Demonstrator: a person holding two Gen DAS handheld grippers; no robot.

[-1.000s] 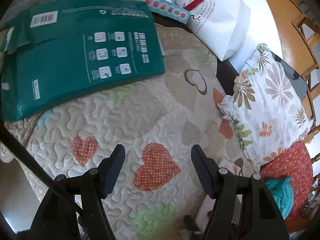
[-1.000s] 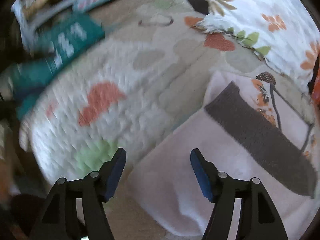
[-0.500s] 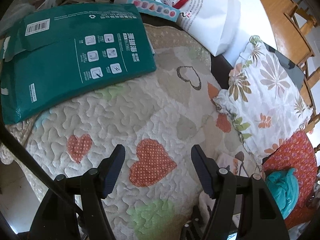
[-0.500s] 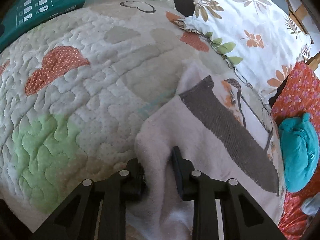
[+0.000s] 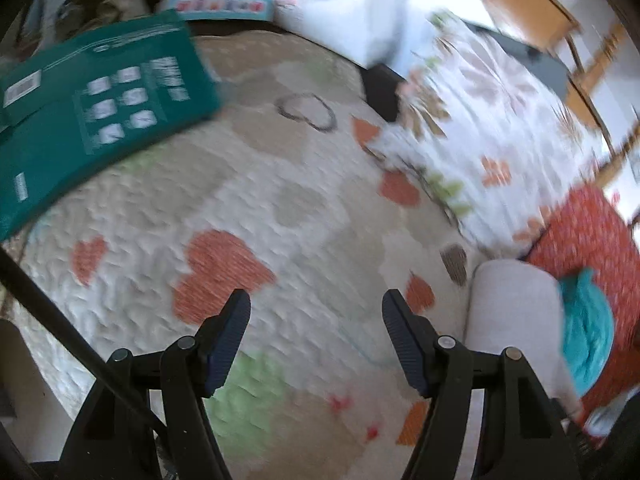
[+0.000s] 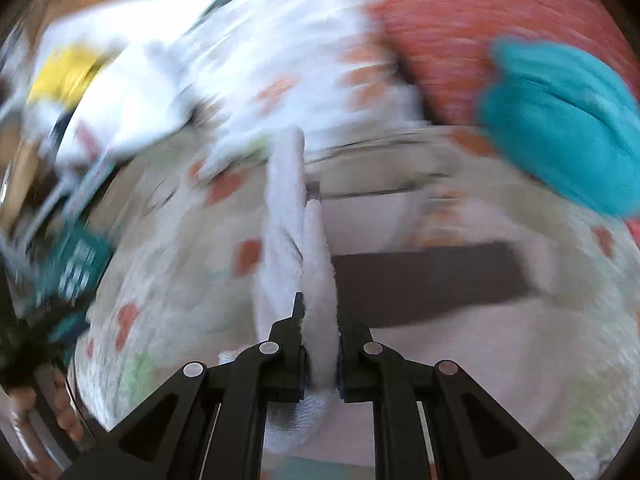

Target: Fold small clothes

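A small white garment [image 6: 316,248] with a dark grey band [image 6: 432,280] lies on the heart-patterned quilt [image 5: 256,208]. My right gripper [image 6: 320,320] is shut on a raised fold of the garment's white edge and holds it up. In the left wrist view the garment shows as a pale rolled shape [image 5: 516,312] at the right. My left gripper [image 5: 316,332] is open and empty above the quilt, left of the garment. Both views are blurred by motion.
A green box [image 5: 92,128] lies at the quilt's far left. A floral pillow [image 5: 492,132] and a white bag [image 5: 352,4] lie at the back. A teal cloth [image 6: 560,120] rests on a red cushion [image 6: 448,32] at the right.
My right gripper has lifted the pinched white edge and swung right toward the red cushion. My left gripper has shifted right over the quilt and stays open.
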